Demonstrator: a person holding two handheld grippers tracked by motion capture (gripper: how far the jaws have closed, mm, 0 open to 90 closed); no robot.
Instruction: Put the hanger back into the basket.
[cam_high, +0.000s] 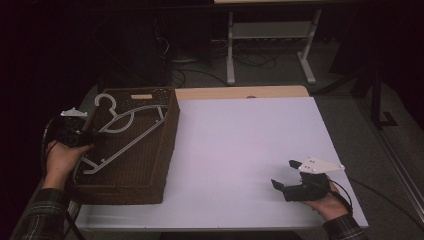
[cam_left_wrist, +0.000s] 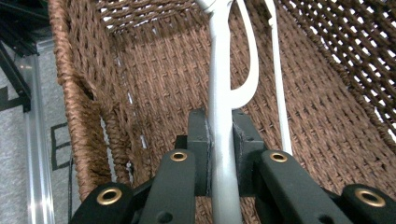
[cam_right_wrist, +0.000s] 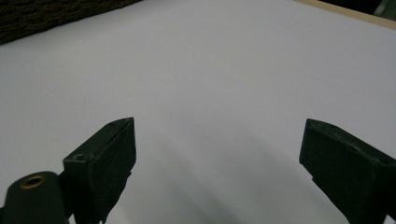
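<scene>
Left gripper (cam_left_wrist: 220, 154) is where my attention sits: its jaws are clamped on the white hanger (cam_left_wrist: 219, 93), one pad pressed to each side of a bar, as the left gripper view shows from close up. Beyond the pads I see the bar running up toward a curved part of the hanger, with a second thin bar just beside it on the right.

From the high view, I have the left gripper (cam_high: 98, 135) at the left rim of the basket (cam_high: 150, 165), held in the person's left hand (cam_high: 62, 157). The hanger (cam_high: 127, 132) lies inside the basket, tilted — its hook up near the far left corner, its long bar slanting down toward the near left. The basket is brown wicker and stands on the left end of the table (cam_high: 240, 150), touching the white top. Whether the hanger rests on the basket floor or is lifted a little, I cannot tell.

Over on the right, the right gripper (cam_high: 286, 175) rests low near the table's near right corner, held in the right hand (cam_high: 327, 202). Its jaws stand wide apart with nothing between them — the right gripper (cam_right_wrist: 217, 163) view gives me bare white table between the pads, with the basket (cam_right_wrist: 46, 16) edge far off at the top left.
</scene>
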